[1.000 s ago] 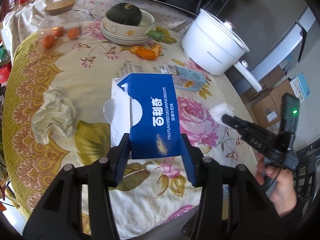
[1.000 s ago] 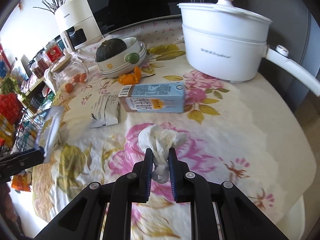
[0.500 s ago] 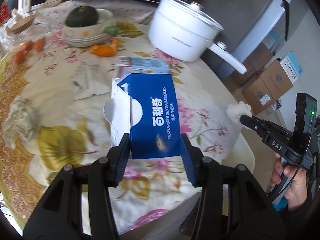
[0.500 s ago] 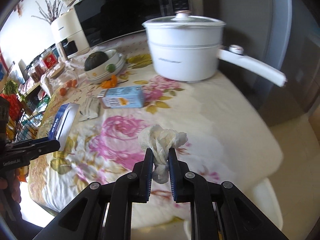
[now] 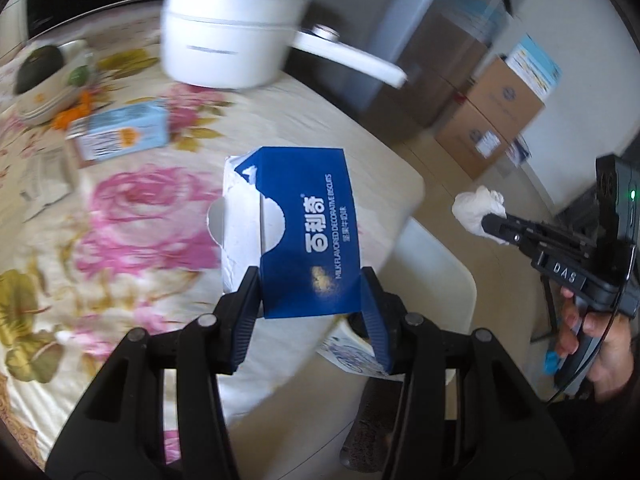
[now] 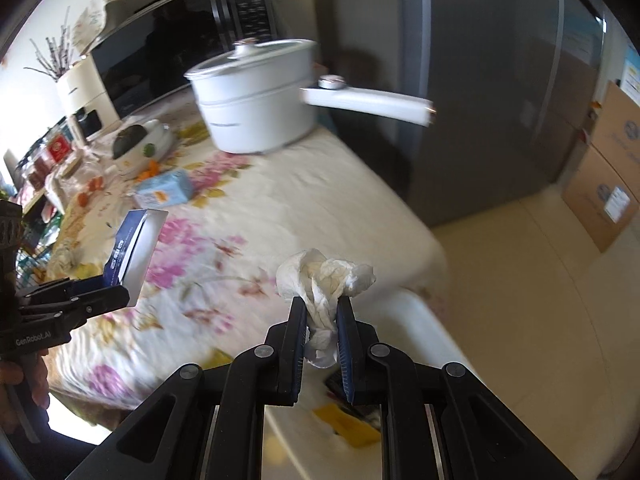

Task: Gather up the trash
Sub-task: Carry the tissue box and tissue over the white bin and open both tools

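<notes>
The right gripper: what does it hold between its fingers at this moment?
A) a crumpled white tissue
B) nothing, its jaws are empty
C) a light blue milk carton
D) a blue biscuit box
A: the right gripper is shut on a crumpled white tissue, while the blue biscuit box sits in the left gripper.

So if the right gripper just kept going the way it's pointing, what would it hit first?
Probably the white bin just beyond the table edge. The right gripper, shut on a crumpled tissue, points down past the tablecloth, with the bin's rim and some yellow trash right below its fingers. Depth is hard to judge.
</notes>
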A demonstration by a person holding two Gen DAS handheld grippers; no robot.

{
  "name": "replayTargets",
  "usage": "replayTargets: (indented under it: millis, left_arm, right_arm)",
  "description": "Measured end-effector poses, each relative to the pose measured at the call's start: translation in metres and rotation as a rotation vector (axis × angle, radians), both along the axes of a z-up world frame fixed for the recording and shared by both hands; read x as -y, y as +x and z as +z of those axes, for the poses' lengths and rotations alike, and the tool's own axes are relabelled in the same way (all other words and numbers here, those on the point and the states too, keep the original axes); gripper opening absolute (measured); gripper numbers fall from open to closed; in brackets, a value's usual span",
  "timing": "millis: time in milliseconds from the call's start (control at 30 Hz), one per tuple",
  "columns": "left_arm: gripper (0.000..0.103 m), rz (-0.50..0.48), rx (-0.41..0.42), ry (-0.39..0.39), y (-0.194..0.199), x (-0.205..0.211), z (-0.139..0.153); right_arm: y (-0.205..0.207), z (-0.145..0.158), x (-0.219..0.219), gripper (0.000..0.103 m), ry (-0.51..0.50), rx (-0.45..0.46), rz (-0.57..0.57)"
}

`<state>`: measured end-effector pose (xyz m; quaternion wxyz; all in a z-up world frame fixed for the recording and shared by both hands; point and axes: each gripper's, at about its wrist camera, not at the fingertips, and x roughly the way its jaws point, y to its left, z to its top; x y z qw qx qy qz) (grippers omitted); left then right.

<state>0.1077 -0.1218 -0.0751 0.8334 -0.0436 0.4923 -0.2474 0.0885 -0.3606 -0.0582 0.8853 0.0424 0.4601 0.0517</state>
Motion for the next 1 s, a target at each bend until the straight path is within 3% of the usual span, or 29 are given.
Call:
replayTargets:
  millis: [300, 633, 867, 900, 933, 1000]
  left_arm:
    - [0.051, -0.117, -0.025, 0.03, -0.014, 0.062, -0.016]
    - [0.051, -0.231, -0.033, 0.073, -0.03, 0.119, -0.03]
    - [0.051, -0.273, -0.038, 0.066, -0.031, 0.13, -0.037]
    - [0.058, -0.284, -0.036, 0.056, -0.031, 0.13, -0.037]
    - [0.073, -0.303, -0.037, 0.044, -0.03, 0.131, -0.037]
    - [0.091, -0.285, -0.017, 0.077, -0.031, 0.13, -0.035]
  right_arm:
    - [-0.031, -0.013, 0.062, 0.016, -0.021, -0.037, -0.073]
    - [-0.053, -0.023, 0.09, 0.016, -0.037, -0.061, -0.098]
    - [-0.059, -0.028, 0.1, 0.016, -0.037, -0.078, -0.11]
    - [-0.06, -0.029, 0.1, 0.016, -0.037, -0.079, -0.11]
    - [-0.06, -0.029, 0.101, 0.016, -0.037, -0.081, -0.111]
    - [-0.061, -0.031, 0.102, 0.016, -0.039, -0.087, -0.113]
